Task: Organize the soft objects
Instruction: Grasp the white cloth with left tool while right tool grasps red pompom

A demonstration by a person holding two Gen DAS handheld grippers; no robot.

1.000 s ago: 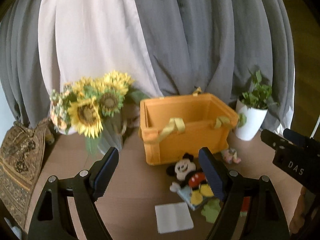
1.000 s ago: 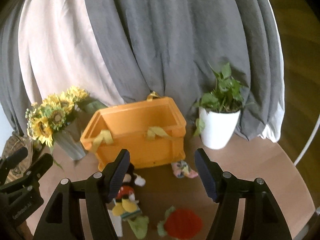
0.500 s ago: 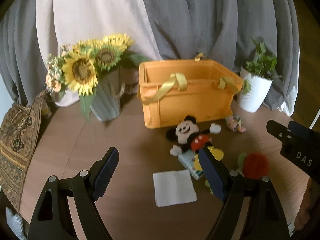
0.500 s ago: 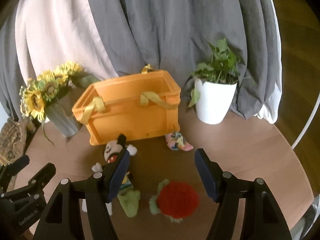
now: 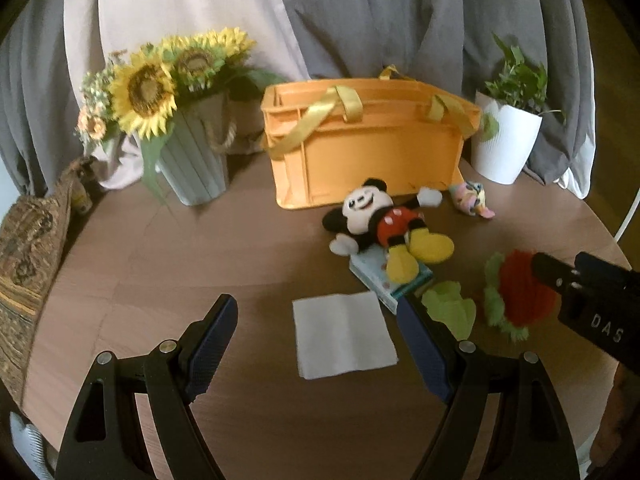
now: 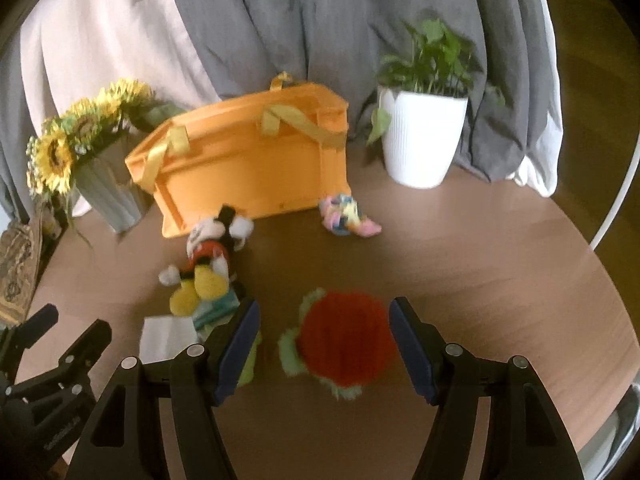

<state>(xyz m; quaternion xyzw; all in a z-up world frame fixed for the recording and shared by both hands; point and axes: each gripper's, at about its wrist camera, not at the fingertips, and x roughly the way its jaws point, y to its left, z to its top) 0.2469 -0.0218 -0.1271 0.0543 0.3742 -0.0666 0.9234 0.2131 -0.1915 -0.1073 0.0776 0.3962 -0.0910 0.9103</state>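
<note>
An orange basket (image 5: 372,148) (image 6: 248,164) with yellow handles stands at the back of the round brown table. In front of it lie a Mickey Mouse plush (image 5: 384,220) (image 6: 208,256) on a small book (image 5: 384,276), a pastel toy (image 5: 472,200) (image 6: 348,216), a green soft piece (image 5: 450,308), a red and green pompom toy (image 5: 516,292) (image 6: 344,340) and a white cloth (image 5: 344,334) (image 6: 166,334). My left gripper (image 5: 320,344) is open above the white cloth. My right gripper (image 6: 324,344) is open, its fingers on either side of the red toy.
A sunflower vase (image 5: 192,156) (image 6: 108,196) stands at the back left and a white plant pot (image 5: 504,144) (image 6: 420,140) at the back right. Grey and pale curtains hang behind. A patterned cloth (image 5: 24,248) lies at the left edge.
Both grippers have tilted down and moved closer to the table. The red toy now sits between my right fingers and the white cloth between my left fingers.
</note>
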